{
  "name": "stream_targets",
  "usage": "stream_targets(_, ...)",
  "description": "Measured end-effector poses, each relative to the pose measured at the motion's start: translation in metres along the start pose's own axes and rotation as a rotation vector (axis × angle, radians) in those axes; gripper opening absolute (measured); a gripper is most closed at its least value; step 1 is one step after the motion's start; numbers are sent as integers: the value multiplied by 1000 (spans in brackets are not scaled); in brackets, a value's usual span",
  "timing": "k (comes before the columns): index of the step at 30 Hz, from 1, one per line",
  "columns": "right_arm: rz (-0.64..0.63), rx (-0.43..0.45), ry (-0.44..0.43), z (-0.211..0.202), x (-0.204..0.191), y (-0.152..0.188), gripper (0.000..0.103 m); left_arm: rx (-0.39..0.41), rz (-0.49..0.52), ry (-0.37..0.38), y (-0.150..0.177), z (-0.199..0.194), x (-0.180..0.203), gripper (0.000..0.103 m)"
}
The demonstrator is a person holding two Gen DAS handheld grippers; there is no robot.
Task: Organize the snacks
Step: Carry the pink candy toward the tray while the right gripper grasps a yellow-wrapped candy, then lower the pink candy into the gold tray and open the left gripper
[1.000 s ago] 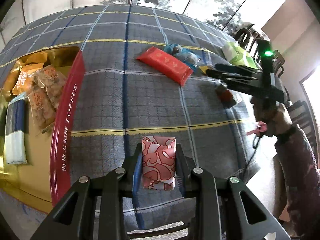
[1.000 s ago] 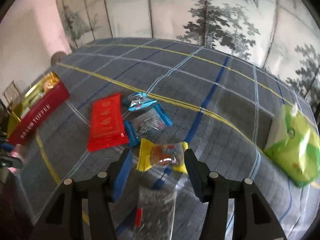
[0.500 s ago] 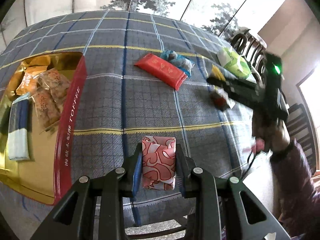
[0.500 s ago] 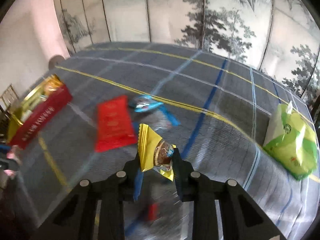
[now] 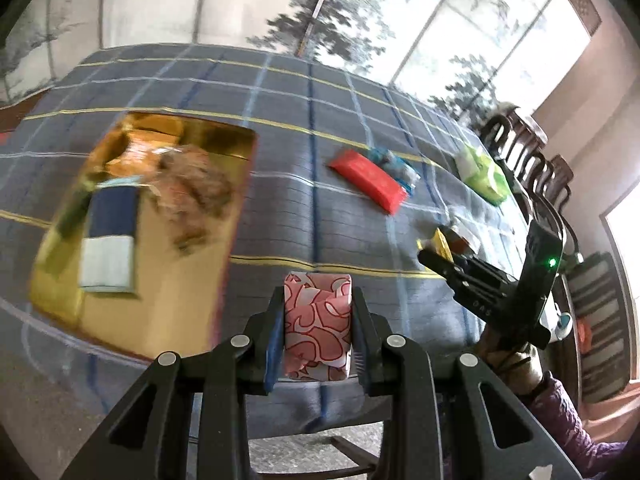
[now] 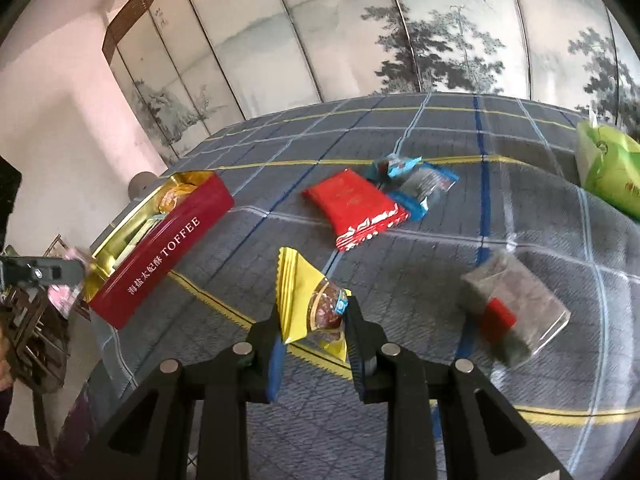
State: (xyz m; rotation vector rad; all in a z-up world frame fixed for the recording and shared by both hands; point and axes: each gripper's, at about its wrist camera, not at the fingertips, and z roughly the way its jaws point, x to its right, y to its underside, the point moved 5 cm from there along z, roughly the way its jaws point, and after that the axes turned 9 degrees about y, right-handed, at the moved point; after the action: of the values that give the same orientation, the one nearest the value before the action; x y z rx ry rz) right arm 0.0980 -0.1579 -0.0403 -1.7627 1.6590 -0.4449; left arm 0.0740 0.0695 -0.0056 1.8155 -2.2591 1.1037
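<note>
The left gripper (image 5: 318, 330) is closed on a pink patterned packet (image 5: 317, 326), held above the near edge of the checked tablecloth (image 5: 312, 208). The right gripper (image 6: 312, 334) is closed on a yellow snack packet (image 6: 310, 300), lifted over the cloth.

From the right wrist view, a clear packet with a red label (image 6: 514, 312) lies near, at 3 o'clock. The red toffee tin (image 6: 164, 256) sits at 10 o'clock with packets inside. Further, at 12 o'clock, a red flat packet (image 6: 356, 206) touches blue-edged wrappers (image 6: 424, 184). A green bag (image 6: 606, 168) lies far at 2 o'clock.
</note>
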Motion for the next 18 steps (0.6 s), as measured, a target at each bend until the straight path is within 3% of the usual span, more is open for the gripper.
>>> stream_targets(8, 13, -1, 7, 6, 1, -1, 26, 50, -74, -65, -2, -28, -47, 26)
stream_targets(18, 9, 3, 10, 5, 0, 0, 27, 45, -59, -142, -8, -13, -75, 26)
